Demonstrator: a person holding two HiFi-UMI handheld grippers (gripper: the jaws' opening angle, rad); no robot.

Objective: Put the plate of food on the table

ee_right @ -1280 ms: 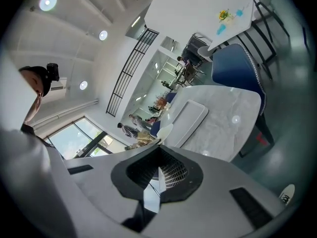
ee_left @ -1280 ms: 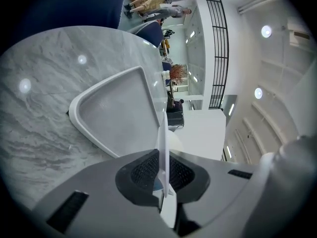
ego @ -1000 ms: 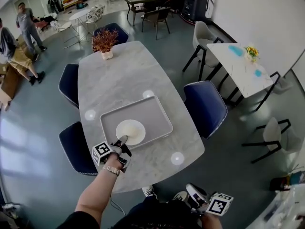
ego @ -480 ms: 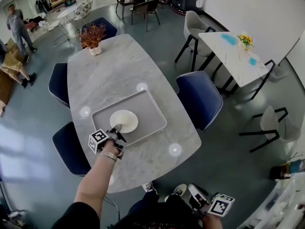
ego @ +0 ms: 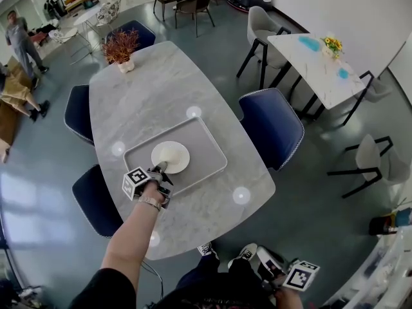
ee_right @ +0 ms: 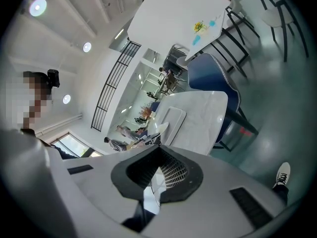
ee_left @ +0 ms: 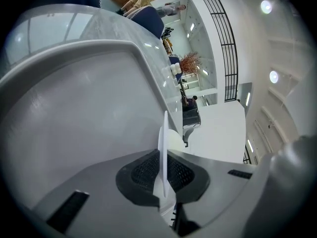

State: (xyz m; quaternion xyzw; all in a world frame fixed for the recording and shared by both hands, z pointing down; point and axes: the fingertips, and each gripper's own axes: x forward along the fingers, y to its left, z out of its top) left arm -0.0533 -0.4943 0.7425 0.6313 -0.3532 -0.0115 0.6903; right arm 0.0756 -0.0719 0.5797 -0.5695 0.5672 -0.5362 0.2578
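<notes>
A white round plate (ego: 174, 154) with a bare face is over the grey tray (ego: 209, 148) on the marble table (ego: 148, 95). My left gripper (ego: 159, 170) is shut on the plate's near rim. In the left gripper view the plate (ee_left: 163, 138) runs edge-on between the pads of the left gripper (ee_left: 163, 182), with the tray (ee_left: 74, 108) beside it. I cannot tell if the plate rests on the tray or hangs just above it. My right gripper (ego: 264, 259) hangs low by the person's legs, off the table, shut and holding nothing. The right gripper (ee_right: 156, 175) looks towards the table (ee_right: 203, 118).
Blue chairs stand at the table's right (ego: 270, 126) and left (ego: 78, 113), (ego: 96, 198). A dried plant in a pot (ego: 120, 47) sits at the table's far end. A white side table with flowers (ego: 322, 63) is at the right. People (ego: 19, 37) stand far left.
The left gripper and the plate have shifted a little from the tray's near edge towards its middle. The right gripper stays low by the legs.
</notes>
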